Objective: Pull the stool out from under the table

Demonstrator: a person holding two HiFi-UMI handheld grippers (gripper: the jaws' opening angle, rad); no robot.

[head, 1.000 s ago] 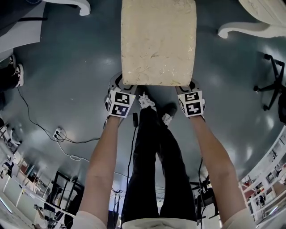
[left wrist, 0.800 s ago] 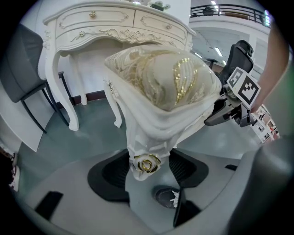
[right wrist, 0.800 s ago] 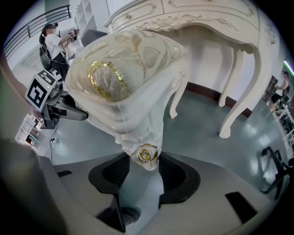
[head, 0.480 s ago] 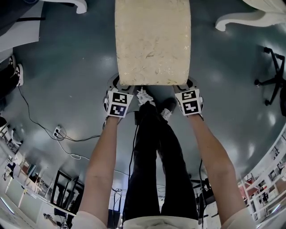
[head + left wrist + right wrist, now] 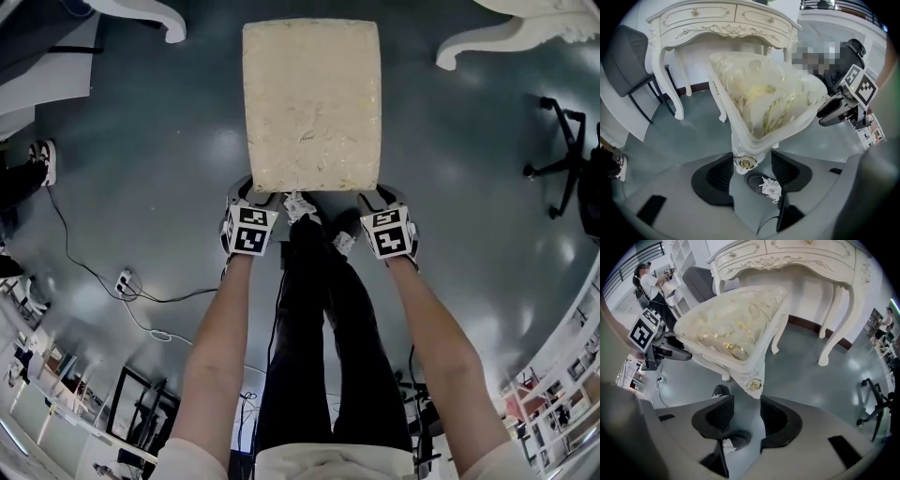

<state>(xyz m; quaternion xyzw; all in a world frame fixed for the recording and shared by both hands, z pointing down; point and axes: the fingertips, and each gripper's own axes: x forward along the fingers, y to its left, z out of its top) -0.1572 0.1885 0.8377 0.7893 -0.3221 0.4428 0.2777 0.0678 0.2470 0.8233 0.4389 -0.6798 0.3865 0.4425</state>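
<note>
The stool (image 5: 312,103) has a cream and gold cushion and white carved legs; it stands on the grey floor in front of my legs, near the white table (image 5: 141,14). My left gripper (image 5: 251,190) is at its near left corner. In the left gripper view that corner's rosette (image 5: 746,162) sits between the jaws of the left gripper (image 5: 752,158), against one pad with a gap to the other. My right gripper (image 5: 380,197) is at the near right corner. Its jaws are closing, and the corner (image 5: 753,384) stands at the mouth of the right gripper (image 5: 746,401), not pressed.
The ornate white table (image 5: 797,258) stands just beyond the stool, one leg (image 5: 497,37) at the far right. A grey chair (image 5: 628,65) is beside it. An office chair base (image 5: 562,141) is at the right. A cable and power strip (image 5: 122,279) lie left. My shoes (image 5: 305,211) are under the stool's edge.
The stool's seat, cut off at the top before, now shows whole, with its far edge clear of the table. Both grippers have stayed at its near corners.
</note>
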